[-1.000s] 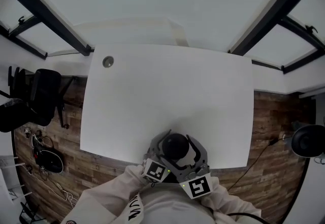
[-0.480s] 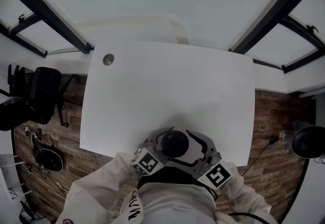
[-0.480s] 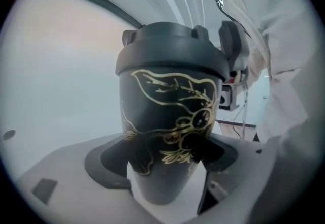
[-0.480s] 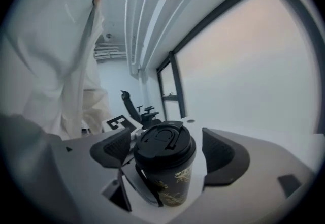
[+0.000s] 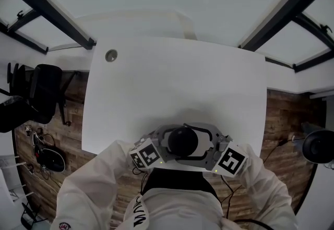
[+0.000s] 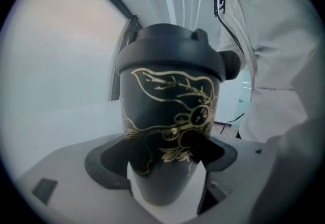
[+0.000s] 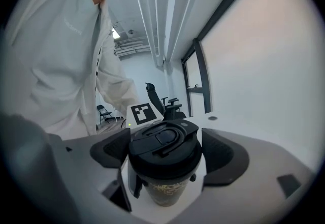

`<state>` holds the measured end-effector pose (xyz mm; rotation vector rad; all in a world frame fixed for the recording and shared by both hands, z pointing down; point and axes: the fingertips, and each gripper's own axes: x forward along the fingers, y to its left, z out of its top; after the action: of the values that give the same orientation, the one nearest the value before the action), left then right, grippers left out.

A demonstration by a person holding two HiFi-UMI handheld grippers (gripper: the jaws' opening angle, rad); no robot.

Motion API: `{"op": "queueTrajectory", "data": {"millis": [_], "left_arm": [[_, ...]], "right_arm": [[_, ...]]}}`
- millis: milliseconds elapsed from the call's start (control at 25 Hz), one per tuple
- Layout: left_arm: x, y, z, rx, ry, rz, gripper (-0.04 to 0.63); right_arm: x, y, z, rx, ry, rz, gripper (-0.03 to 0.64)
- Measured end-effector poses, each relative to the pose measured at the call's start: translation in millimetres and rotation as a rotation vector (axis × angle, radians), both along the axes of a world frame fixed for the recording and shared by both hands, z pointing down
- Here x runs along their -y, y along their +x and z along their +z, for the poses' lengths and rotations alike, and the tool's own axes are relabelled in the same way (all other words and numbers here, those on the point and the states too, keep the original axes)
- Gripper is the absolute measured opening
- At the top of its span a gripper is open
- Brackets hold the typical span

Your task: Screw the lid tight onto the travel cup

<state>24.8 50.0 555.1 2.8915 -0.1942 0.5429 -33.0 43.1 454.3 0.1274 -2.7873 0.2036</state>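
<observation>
Counter [image 5: 172, 83]: white; travel cup [image 6: 170, 116] is held at its near edge.
Left claw [image 6: 167, 172]: clamped on cup body.
Right claw [image 7: 165, 157]: closed round lid [image 7: 163, 142].
Progress: lid is seated; tightness can't be judged, final twist likely left.

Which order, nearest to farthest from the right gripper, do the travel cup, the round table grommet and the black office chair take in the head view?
1. The travel cup: its lid sits between the right gripper jaws, at the table's near edge.
2. The round grommet: far left corner of the table.
3. The black office chair: off the table, on the floor at left.
</observation>
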Motion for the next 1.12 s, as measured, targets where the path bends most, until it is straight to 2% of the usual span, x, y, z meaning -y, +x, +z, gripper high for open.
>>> {"op": "queueTrajectory", "data": {"millis": [160,280,320,440,480,600,680,800,960,1040,1120], "left_arm": [[3.9,-1.8,-1.7,-0.042,-0.013,-0.091,0.407],[5.4,0.4,-1.6,-0.048,0.013,-0.177,0.407],[4.6,1.0,-1.5,-0.046,0.026,-0.205,0.407],[3.0,1.4,-1.5,-0.045,0.058,-0.299,0.407],[4.0,1.5,-1.9,-0.047,0.064,-0.339,0.407],[8.8,2.3,-2.6,-0.05,0.075,-0.465,0.407],[10.4,4.1,-1.8,-0.049,0.075,-0.519,0.407],[10.8,4.9,-1.2,-0.046,0.076,-0.528,0.407],[9.6,7.5,-1.4,-0.053,0.065,-0.462,0.407],[10.8,4.6,-2.3,-0.071,0.032,-0.417,0.408],[11.5,0.1,-3.1,-0.081,0.002,-0.343,0.408]], "right_arm": [[5.7,-1.5,0.7,0.012,0.005,0.141,0.417],[4.6,4.0,2.1,0.004,0.03,0.285,0.417],[4.3,5.0,-0.8,0.021,0.045,0.344,0.417],[12.4,4.2,-23.4,0.175,0.096,0.577,0.417],[13.6,6.5,-24.2,0.185,0.099,0.647,0.417],[14.9,15.6,-18.3,0.153,0.098,0.815,0.417],[15.1,19.7,-15.6,0.136,0.095,0.876,0.417],[14.9,20.8,-13.4,0.128,0.083,0.891,0.417],[14.0,24.3,-18.6,0.163,0.037,0.853,0.417],[11.4,26.5,-26.9,0.196,0.007,0.772,0.417],[8.5,27.1,-32.9,0.206,-0.028,0.632,0.417]]}}
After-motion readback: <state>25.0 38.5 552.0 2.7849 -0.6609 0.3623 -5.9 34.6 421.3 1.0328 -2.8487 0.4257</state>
